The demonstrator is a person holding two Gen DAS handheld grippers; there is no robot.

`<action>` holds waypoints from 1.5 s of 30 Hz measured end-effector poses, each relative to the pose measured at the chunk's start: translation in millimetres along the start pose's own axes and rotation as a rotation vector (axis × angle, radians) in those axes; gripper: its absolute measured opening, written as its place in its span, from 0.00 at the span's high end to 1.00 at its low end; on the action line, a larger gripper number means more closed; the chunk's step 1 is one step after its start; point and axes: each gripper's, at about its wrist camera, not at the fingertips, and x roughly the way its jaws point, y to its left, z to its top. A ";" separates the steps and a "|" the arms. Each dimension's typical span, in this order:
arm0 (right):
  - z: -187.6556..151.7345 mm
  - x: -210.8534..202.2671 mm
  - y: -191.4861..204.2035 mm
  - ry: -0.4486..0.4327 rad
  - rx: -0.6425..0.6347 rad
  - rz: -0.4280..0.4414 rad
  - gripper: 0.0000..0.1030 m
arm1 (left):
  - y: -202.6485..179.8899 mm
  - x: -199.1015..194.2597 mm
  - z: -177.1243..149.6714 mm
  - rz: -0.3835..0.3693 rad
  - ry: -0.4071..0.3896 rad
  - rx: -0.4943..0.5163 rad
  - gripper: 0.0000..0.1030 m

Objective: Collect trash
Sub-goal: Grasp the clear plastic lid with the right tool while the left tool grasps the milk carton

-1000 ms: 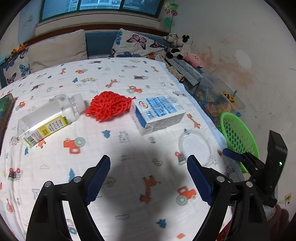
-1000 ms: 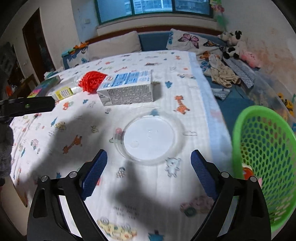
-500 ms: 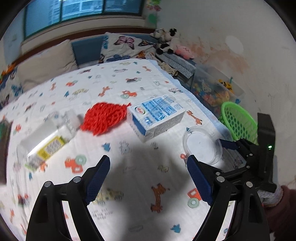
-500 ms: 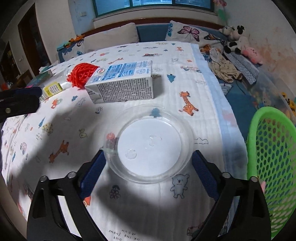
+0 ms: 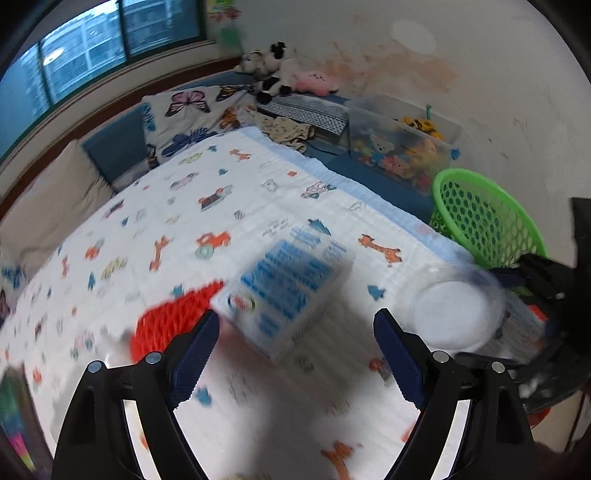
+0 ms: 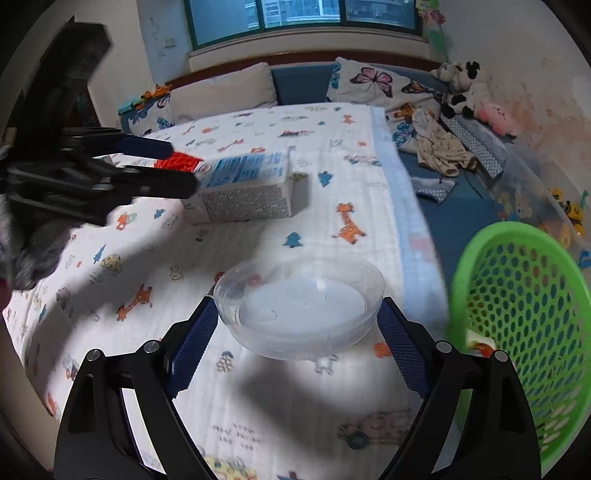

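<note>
While both grippers' fingers stay spread, a cartoon-print sheet [image 6: 258, 387] covers the bed beneath a window [image 6: 303, 14].

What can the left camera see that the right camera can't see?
Only the left wrist view shows the left gripper head-on, jaws wide open.

Only the right wrist view shows the right gripper, its blue pads either side of the clear plastic dish.

Both show the milk carton, the red mesh net, the green basket and the printed blanket.
</note>
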 end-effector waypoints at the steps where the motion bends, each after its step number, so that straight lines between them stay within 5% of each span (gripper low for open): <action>1: -0.6 -4.2 -3.6 -0.005 0.008 0.000 0.16 | -0.7 3.4 3.1 -0.008 0.005 0.014 0.17; 6: -4.9 -16.1 -16.4 -0.006 0.034 -0.001 0.16 | -5.2 29.4 15.8 -0.029 0.048 0.132 0.17; 22: -10.1 -27.8 -33.4 -0.008 0.097 0.038 0.16 | -5.7 77.3 26.3 -0.081 0.113 0.250 0.18; 34: -10.6 -49.4 -56.9 -0.057 0.150 0.012 0.16 | -14.2 59.3 24.1 -0.061 0.052 0.127 0.31; 45: -25.1 -76.3 -134.6 -0.073 0.275 -0.148 0.16 | -42.2 23.3 33.7 -0.072 0.020 0.018 0.33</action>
